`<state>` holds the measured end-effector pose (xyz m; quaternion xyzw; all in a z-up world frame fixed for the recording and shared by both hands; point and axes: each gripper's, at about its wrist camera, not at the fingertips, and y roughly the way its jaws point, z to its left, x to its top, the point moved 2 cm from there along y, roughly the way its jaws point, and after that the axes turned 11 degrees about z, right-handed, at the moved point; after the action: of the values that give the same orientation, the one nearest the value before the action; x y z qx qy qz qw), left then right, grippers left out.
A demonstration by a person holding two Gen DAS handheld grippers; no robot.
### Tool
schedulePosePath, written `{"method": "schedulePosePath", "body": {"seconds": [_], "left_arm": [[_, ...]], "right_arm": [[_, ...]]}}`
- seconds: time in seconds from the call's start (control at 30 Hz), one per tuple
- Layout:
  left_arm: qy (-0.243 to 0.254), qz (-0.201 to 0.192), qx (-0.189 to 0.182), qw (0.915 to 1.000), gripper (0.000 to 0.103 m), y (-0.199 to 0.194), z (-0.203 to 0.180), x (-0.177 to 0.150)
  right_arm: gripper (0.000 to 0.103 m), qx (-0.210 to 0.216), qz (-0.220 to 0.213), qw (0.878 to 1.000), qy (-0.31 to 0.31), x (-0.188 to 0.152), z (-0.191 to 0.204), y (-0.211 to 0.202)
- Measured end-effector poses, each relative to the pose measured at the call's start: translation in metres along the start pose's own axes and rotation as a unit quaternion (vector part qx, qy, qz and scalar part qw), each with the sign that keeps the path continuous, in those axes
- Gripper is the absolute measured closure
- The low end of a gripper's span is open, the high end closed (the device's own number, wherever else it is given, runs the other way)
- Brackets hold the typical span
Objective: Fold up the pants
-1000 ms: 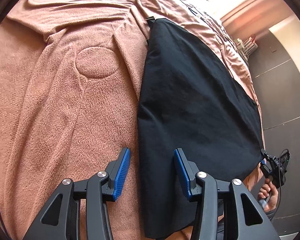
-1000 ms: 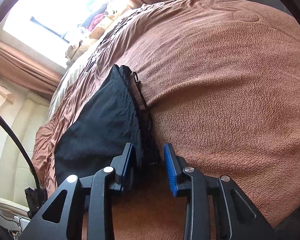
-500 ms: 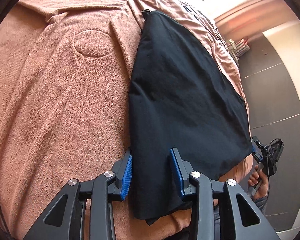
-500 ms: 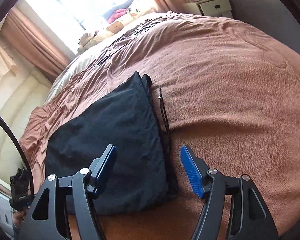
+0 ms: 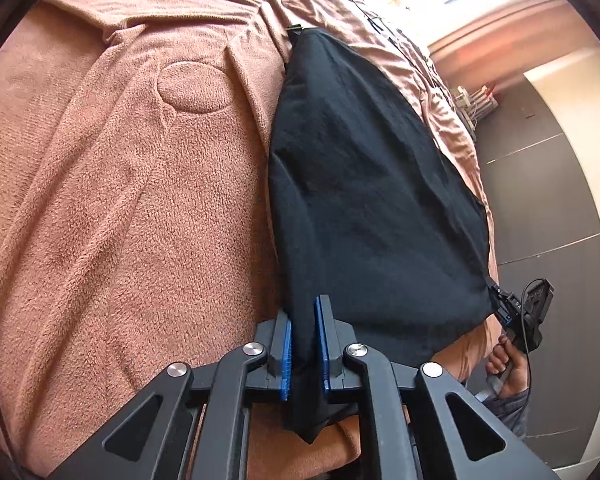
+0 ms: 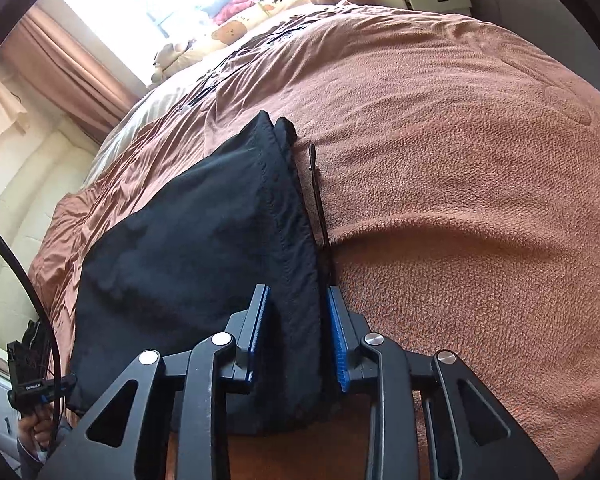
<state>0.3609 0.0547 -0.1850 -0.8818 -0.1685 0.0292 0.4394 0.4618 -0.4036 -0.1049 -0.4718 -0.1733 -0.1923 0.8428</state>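
Black pants [image 5: 372, 200] are laid flat on a brown blanket [image 5: 120, 220] covering a bed, near its edge, already doubled into a broad panel. One near corner is taken by the left gripper [image 5: 303, 354]: its blue pads are drawn narrow with a fold of the black cloth pinched between them, the corner tip hanging out below. The opposite near corner is straddled by the right gripper [image 6: 296, 344]; its jaws are narrowed around the stitched hem, though a little gap is seen on the left side, so a firm clamp cannot be confirmed. A thin black drawcord [image 6: 318, 200] lies just beside the hem on the blanket.

The fabric is judged light, soft and limp, with no stiffness; sagging and bunching are to be expected once it is lifted. It is not fragile. Slipping is possible if only a single layer is caught. Best hold is judged to be at the two corners of the same edge, all layers taken together, with the drawcord kept out of the pinch.
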Motion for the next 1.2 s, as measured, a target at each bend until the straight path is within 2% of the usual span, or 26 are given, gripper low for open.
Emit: {"method": "schedulePosePath", "body": {"seconds": [0.13,0.6,0.83,1.2], "left_arm": [[0.001,-0.013,0.005,0.9999,0.097,-0.009,-0.006,0.003],[0.003,-0.054,0.002,0.9986,0.098,-0.053,0.002,0.010],[-0.008,-0.077,-0.005,0.9970,0.098,-0.086,0.021,0.010],[-0.027,-0.096,-0.012,0.9950,0.098,-0.127,0.066,0.004]], "right_arm": [[0.077,-0.007,0.008,1.000,-0.002,0.002,0.005,0.000],[0.078,-0.011,0.058,0.998,0.007,0.001,0.033,0.007],[0.078,-0.026,0.105,0.994,-0.009,0.008,0.070,0.021],[0.078,-0.021,0.126,0.992,-0.021,-0.008,0.120,0.050]]}}
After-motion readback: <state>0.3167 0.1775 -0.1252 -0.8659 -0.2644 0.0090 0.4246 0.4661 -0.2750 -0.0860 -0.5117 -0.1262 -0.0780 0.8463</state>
